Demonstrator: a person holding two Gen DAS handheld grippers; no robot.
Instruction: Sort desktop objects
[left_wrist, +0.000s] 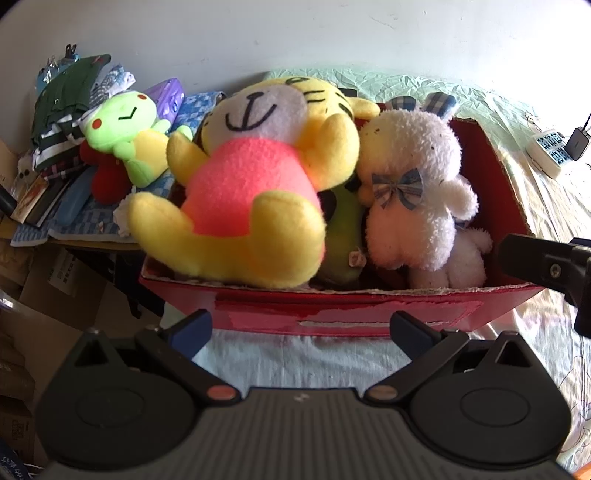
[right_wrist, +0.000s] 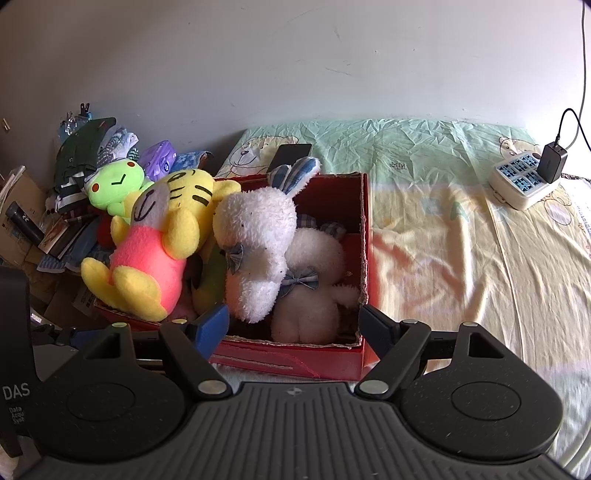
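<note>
A red cardboard box (left_wrist: 351, 314) (right_wrist: 364, 221) stands on the bed and is stuffed with plush toys. A yellow tiger in a pink shirt (left_wrist: 251, 184) (right_wrist: 155, 251) lies across its left side. A white rabbit with a blue bow (left_wrist: 410, 184) (right_wrist: 255, 243) leans beside it, over a second white rabbit (right_wrist: 314, 295) and a green plush (left_wrist: 343, 236). My left gripper (left_wrist: 301, 328) is open and empty just before the box's near wall. My right gripper (right_wrist: 293, 325) is open and empty at the box's near right corner.
A green frog plush (left_wrist: 125, 129) (right_wrist: 114, 184) sits left of the box on a pile of clothes and books (left_wrist: 66, 122). A power strip with a charger (right_wrist: 524, 177) (left_wrist: 550, 151) lies at the right. A dark phone (right_wrist: 291, 155) lies behind the box. Cardboard boxes (left_wrist: 55, 288) stand below left.
</note>
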